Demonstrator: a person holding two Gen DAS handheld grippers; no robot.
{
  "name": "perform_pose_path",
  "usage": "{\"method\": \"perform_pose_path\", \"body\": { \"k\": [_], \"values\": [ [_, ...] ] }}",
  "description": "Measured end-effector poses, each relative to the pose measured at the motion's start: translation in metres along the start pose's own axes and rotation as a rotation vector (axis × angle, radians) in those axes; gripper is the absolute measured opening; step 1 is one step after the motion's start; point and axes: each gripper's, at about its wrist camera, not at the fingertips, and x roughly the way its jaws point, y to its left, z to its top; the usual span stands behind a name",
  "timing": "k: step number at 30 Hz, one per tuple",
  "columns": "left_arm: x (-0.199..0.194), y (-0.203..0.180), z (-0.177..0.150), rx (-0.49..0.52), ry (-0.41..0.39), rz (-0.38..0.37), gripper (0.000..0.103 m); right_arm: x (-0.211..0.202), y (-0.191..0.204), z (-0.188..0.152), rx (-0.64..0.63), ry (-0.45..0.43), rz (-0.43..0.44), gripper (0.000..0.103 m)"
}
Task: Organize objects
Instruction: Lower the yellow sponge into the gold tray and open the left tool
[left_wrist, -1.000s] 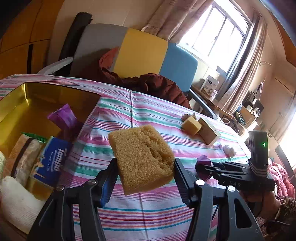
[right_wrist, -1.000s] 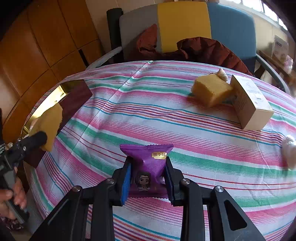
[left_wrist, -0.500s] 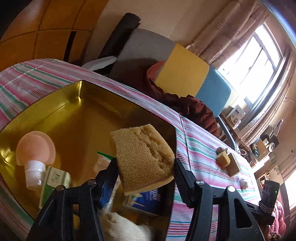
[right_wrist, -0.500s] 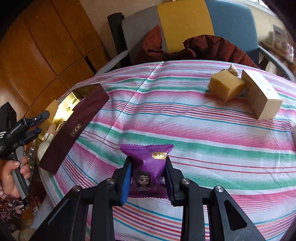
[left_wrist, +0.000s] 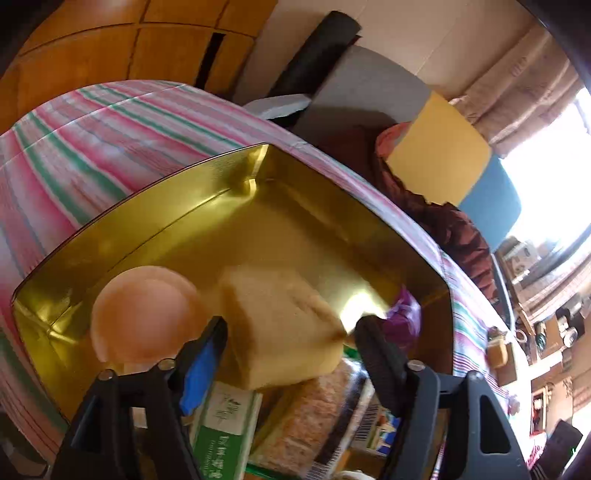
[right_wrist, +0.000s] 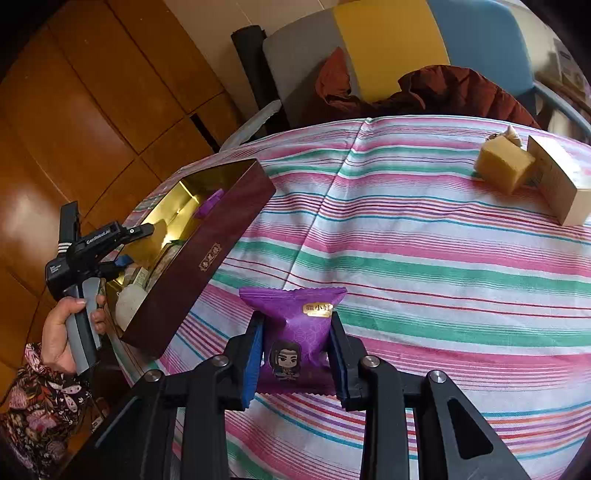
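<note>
My left gripper (left_wrist: 291, 328) holds a yellow sponge (left_wrist: 280, 328) over the open gold-lined box (left_wrist: 155, 206); the frame is blurred and its jaws look wider than the sponge. The box holds a pink round-topped item (left_wrist: 140, 317), a green carton (left_wrist: 221, 432), a biscuit pack (left_wrist: 310, 413) and a purple packet (left_wrist: 404, 317). My right gripper (right_wrist: 297, 356) is shut on a purple snack packet (right_wrist: 293, 332) above the striped tablecloth (right_wrist: 424, 266). The right wrist view shows the left gripper (right_wrist: 122, 243) over the maroon-sided box (right_wrist: 207, 258).
A second yellow sponge (right_wrist: 502, 164) and a cardboard box (right_wrist: 557, 184) lie at the table's far right. A chair with a brown jacket (right_wrist: 424, 88) stands behind the table. Wooden cabinets (right_wrist: 74, 110) are on the left.
My left gripper has moved further over and down into the gold box with the sponge, and its jaws look wider. My right gripper has kept the purple packet and drawn back slightly.
</note>
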Motion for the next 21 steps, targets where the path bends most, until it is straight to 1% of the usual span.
{"method": "perform_pose_path", "body": {
  "k": [3, 6, 8, 15, 19, 21],
  "values": [
    [-0.003, 0.008, -0.007, -0.035, -0.009, -0.037, 0.075, 0.002, 0.012, -0.002, -0.040, 0.006, -0.003, 0.033],
    [-0.013, 0.003, -0.012, -0.012, -0.052, -0.050, 0.075, 0.004, 0.022, -0.005, -0.071, 0.012, -0.004, 0.033],
    [-0.019, -0.001, -0.018, 0.006, -0.066, -0.077, 0.075, 0.007, 0.026, -0.005, -0.083, 0.015, -0.001, 0.033],
    [-0.040, -0.013, -0.033, 0.032, -0.137, -0.076, 0.075, 0.015, 0.044, 0.004, -0.077, 0.015, 0.025, 0.033],
    [-0.049, -0.025, -0.043, 0.086, -0.177, -0.030, 0.075, 0.021, 0.059, 0.016, -0.095, 0.016, 0.032, 0.033],
    [-0.053, -0.026, -0.047, 0.092, -0.192, -0.018, 0.075, 0.025, 0.067, 0.024, -0.104, 0.019, 0.040, 0.033]
  ]
}}
